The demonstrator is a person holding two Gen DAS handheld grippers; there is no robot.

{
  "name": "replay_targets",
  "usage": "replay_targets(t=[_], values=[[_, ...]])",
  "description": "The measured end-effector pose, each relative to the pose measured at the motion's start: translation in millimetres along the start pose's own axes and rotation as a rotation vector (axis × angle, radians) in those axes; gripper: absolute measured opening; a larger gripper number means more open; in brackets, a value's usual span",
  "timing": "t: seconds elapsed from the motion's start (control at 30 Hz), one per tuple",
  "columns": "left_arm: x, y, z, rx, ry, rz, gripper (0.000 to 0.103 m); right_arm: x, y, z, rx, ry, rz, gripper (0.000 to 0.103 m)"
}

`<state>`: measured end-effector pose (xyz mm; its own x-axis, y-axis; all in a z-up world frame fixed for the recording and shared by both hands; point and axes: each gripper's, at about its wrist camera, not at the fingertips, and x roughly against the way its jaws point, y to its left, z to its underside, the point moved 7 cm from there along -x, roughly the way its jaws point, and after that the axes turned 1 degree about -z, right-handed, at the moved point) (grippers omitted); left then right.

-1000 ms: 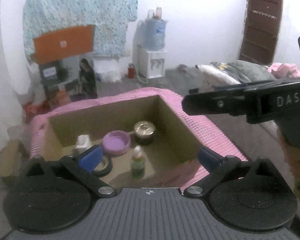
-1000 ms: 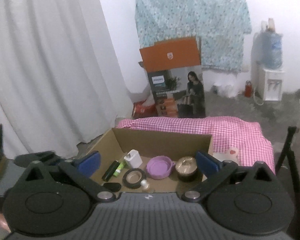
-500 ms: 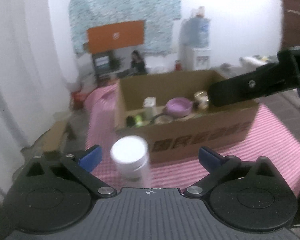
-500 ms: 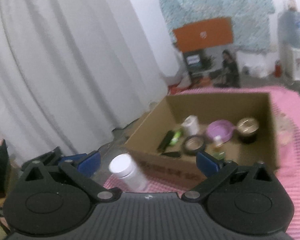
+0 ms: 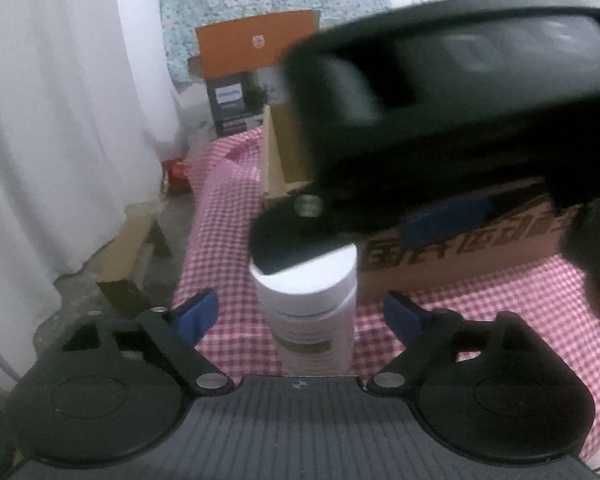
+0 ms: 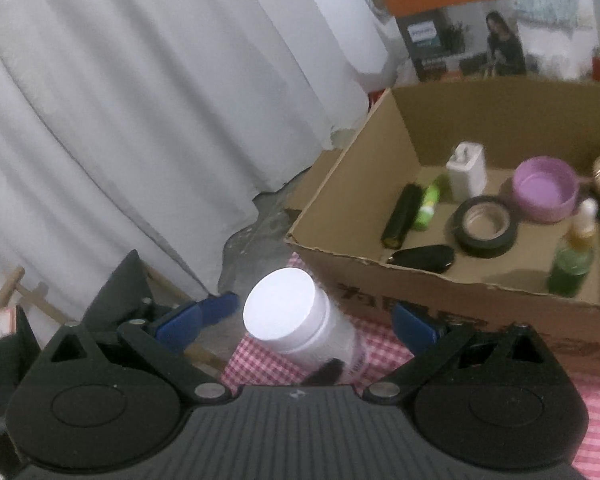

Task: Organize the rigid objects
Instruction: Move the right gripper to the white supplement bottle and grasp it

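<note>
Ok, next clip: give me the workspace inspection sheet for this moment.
Surface: pink checked cloth.
Job's things: white-capped bottle upright beside the cardboard box, outside it.
Clutter: box holds a tape roll, purple lid, green dropper bottle, white container.
Claws: left claw closing around the bottle, pads apart from it; right claw open around it.
Cables: nothing seen.
Surroundings: white curtain, printed carton.

Smooth, probably plastic white bottle (image 6: pixel 300 326), matt cardboard box (image 6: pixel 452 292), checked cloth (image 5: pixel 228 216)
</note>
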<state>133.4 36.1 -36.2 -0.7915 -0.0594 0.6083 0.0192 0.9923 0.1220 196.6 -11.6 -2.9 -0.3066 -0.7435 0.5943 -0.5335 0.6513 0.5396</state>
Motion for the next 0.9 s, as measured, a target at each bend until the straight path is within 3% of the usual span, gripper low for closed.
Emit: replay_targets(t=[0.13, 0.23, 0.37, 0.43, 0.9], values=[[-2.3, 1.1, 2.4, 0.011, 0.010, 0.015, 0.062, -14.1, -7.8, -0.3, -0.044, 0.024, -0.018, 0.096], [2.6, -0.9, 2.5, 0.022, 0.011, 0.021, 0.054, -18.2, -11.3, 1.5, -0.070, 0.041, -0.026, 0.087], [7.1, -8.2, 2.1, 0.032, 0.016, 0.057, 0.053, -15.2, -13.9, 6.2, -0.089, 0.053, -0.031, 0.072], [8.8, -14.0, 0.7, 0.027, 0.016, 0.068, 0.053, -12.4, -16.3, 7.4, -0.093, 0.052, -0.024, 0.070], [18.3, -81.9, 2.5, -0.093, 0.025, 0.262, 0.053, 62.4, -52.4, 33.0, -0.136, 0.004, 0.094, 0.070]])
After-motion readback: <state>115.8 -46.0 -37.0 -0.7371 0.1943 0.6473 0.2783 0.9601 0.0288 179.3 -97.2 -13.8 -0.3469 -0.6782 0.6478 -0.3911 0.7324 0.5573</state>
